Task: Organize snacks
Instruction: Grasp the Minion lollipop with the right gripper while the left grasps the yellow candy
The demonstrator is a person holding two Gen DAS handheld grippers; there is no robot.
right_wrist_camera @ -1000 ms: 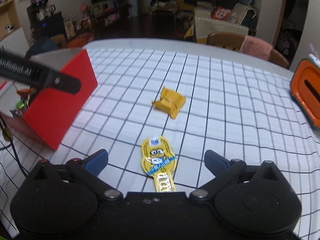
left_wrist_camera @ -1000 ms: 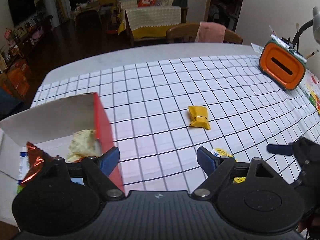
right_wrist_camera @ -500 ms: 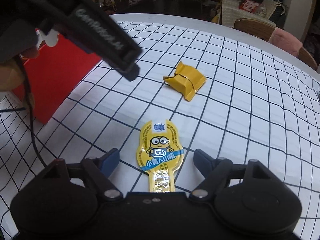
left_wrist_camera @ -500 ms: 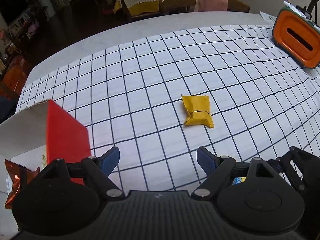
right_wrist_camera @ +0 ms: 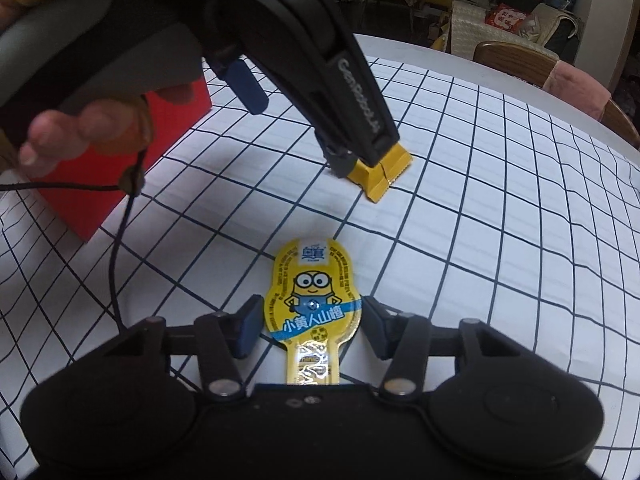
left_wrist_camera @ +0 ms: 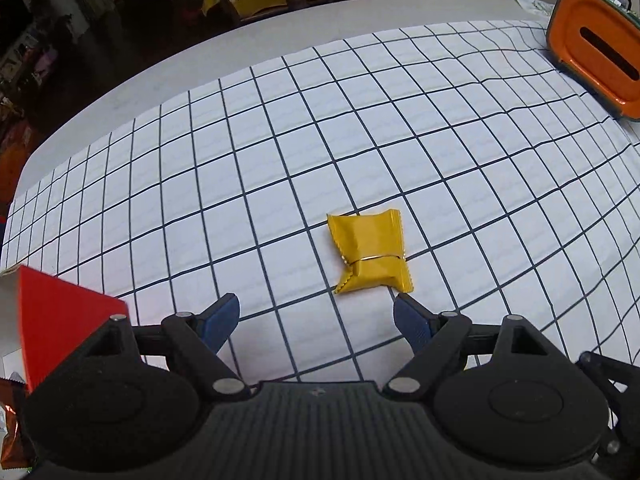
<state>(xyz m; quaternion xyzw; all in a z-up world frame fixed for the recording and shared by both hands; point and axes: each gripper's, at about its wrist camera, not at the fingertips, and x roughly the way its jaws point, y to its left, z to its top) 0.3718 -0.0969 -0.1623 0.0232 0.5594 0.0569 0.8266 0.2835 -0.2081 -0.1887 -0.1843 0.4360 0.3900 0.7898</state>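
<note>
Setting: we work over a tabletop (left_wrist_camera: 360, 128) under a white checked cloth, with a red box (left_wrist_camera: 60, 320) at our left edge and an orange holder (left_wrist_camera: 592, 48) at the far right.

Left tongs (left_wrist_camera: 316, 316): spread wide with nothing between them, hanging just above the cloth and tilted steeply down.

Gold packet (left_wrist_camera: 370, 256): it lies flat on the cloth just ahead of the left tongs, a little toward their right finger. Its long axis runs away from us, roughly along the line the tongs point, so the two fingers straddle its narrow width.

Right tongs (right_wrist_camera: 310, 330): closing now around the yellow cartoon snack (right_wrist_camera: 314, 300). The pads sit at either side of its wide body; we see a slim gap at each side, so we judge it not yet pinched.

Cartoon snack axis: its narrow tail points back under the right tongs and its rounded head points away, so the squeeze falls across the width.

Nearer hand: left for the gold packet, right for the cartoon snack.

Next move, as we judge it: the left tongs need a short drop forward before closing.
</note>
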